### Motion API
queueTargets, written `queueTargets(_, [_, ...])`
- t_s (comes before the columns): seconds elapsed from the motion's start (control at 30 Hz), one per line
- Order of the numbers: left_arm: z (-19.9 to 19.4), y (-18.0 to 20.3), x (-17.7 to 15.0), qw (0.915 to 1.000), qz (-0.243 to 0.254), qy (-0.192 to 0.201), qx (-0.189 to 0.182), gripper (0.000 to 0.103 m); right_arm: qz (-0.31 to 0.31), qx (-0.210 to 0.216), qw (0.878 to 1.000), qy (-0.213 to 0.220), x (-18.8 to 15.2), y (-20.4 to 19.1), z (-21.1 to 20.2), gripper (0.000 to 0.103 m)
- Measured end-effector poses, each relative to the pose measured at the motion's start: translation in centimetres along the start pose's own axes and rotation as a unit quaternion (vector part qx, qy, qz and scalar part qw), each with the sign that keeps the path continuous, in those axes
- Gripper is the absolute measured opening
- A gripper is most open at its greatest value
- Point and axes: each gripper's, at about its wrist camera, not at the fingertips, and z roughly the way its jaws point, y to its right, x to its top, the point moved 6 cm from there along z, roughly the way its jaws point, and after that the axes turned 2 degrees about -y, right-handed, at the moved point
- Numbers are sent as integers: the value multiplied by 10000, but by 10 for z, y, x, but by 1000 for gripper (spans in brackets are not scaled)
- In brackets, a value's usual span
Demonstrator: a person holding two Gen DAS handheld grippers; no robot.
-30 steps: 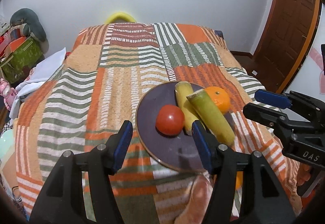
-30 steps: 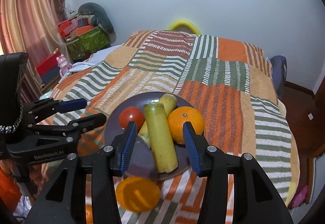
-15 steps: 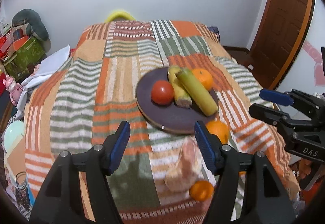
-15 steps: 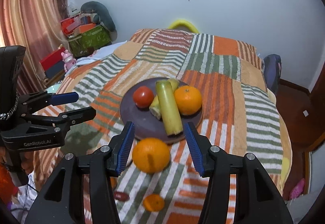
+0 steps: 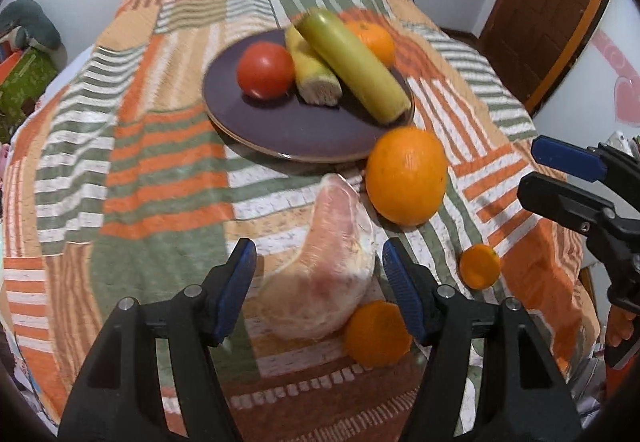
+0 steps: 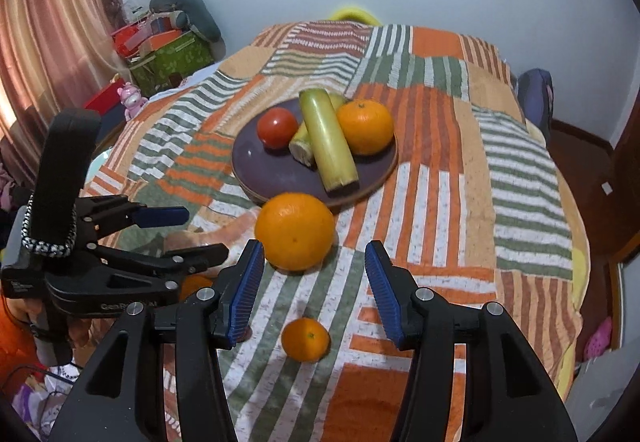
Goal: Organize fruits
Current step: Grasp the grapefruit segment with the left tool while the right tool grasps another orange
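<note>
A dark plate (image 5: 304,133) (image 6: 264,169) on the striped bedcover holds a tomato (image 5: 265,69) (image 6: 277,127), a cut banana (image 5: 312,75), a long green fruit (image 5: 352,63) (image 6: 327,141) and an orange (image 6: 365,125). In front of the plate lie a big orange (image 5: 406,179) (image 6: 295,230), a peeled pink pomelo piece (image 5: 324,274), and two small tangerines (image 5: 479,266) (image 5: 378,334); one (image 6: 306,338) shows in the right wrist view. My left gripper (image 5: 318,286) is open, its jaws either side of the pomelo piece. My right gripper (image 6: 314,288) is open and empty, just short of the big orange.
The bedcover (image 6: 460,145) drapes off the bed edges at right and front. Boxes and a toy (image 6: 168,53) stand at the far left by a curtain (image 6: 52,25). A wooden door (image 5: 548,1) is at the right.
Both grippers have pulled back toward the near edge of the bed and dropped lower. The left gripper's jaws now flank the pomelo piece; the big orange now lies ahead of the right gripper's tips.
</note>
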Motion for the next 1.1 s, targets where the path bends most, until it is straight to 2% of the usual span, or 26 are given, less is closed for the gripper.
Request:
queueTargets(0.17, [22, 0, -7, 9996, -3, -248, -93, 65, 109, 69, 9998, -154, -5, 3, 11, 49])
queueTargets(0.3, [23, 1, -4, 9999, 110, -82, -56, 60, 31, 106, 9997, -225, -5, -3, 19, 49])
queueTargets(0.43, [23, -2, 1, 9999, 41, 12, -101, 51, -61, 129, 9994, -325, -3, -10, 30, 49])
queueTargets(0.57, [15, -15, 1, 9996, -194, 132, -182, 50, -153, 135, 9988, -444, -1, -15, 44, 51])
queueTargets(0.63, [7, -22, 3, 9991, -295, 236, -174, 50, -173, 106, 9987, -472, 0, -16, 49, 60])
queueTargets(0.7, [-2, -29, 5, 9987, -332, 368, -98, 49, -180, 67, 9987, -468, 1, -17, 53, 63])
queueTargets(0.93, [-20, -49, 8, 9967, -522, 612, -59, 49, -197, 100, 9978, -623, 4, -22, 72, 64])
queueTargets(1.1, [-27, -55, 8, 9953, -642, 724, -51, 49, -176, 84, 9981, -580, 4, -23, 72, 63])
